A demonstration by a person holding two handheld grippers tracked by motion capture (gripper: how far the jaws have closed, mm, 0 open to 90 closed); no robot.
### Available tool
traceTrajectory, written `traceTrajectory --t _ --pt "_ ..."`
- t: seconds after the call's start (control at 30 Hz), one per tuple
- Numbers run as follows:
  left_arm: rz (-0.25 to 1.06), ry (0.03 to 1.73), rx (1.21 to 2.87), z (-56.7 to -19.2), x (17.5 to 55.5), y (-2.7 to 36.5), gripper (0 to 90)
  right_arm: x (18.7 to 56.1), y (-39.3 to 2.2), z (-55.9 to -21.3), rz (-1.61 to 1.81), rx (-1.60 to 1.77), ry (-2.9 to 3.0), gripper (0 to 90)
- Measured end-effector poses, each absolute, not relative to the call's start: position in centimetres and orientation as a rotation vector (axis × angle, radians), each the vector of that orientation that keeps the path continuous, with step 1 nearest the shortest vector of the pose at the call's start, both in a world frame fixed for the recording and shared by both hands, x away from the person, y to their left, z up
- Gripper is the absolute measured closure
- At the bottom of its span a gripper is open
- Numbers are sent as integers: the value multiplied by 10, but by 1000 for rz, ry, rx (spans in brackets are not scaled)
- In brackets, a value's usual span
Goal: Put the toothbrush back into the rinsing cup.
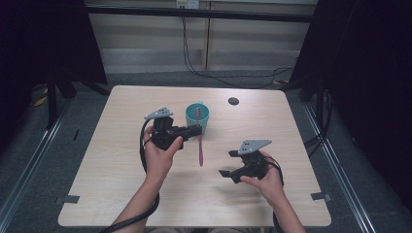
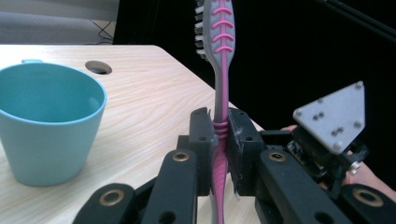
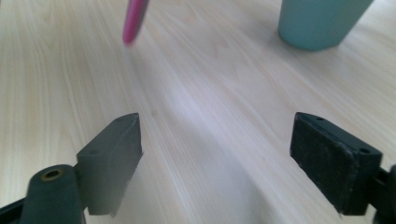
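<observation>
Worktop: pale wood-grain rectangular worktop (image 1: 121, 160) with rounded corners.
Hole: small round dark cable hole (image 1: 233, 101) near the far edge.
Standing on it: teal plastic handled cup (image 1: 206, 122), upright, behind centre.

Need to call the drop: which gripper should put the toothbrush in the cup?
Left. The left gripper is shut on the pink toothbrush beside the teal cup; the right gripper is open, empty, farther off.

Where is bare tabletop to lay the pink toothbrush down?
Free: the light wooden table left of the left gripper, and its far right past the dark round hole. Crowded: around the teal plastic cup, pink toothbrush and open right gripper.
</observation>
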State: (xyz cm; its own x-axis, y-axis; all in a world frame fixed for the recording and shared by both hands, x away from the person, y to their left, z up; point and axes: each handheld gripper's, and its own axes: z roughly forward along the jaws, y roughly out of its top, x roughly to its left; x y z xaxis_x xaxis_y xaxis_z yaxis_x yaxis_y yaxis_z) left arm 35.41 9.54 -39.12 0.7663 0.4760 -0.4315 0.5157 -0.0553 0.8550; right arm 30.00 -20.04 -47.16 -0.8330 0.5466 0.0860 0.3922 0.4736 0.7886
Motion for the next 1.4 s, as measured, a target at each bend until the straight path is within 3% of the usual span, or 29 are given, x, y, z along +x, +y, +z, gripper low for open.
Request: traceTrajectory --t 0.57,1.4 --pt "-1 815 1679 -380 367 104 816 278 -232 -500 1032 834 2546 147" --pt "64 821 1658 -355 388 107 815 273 -240 -511 1097 926 2513 139"
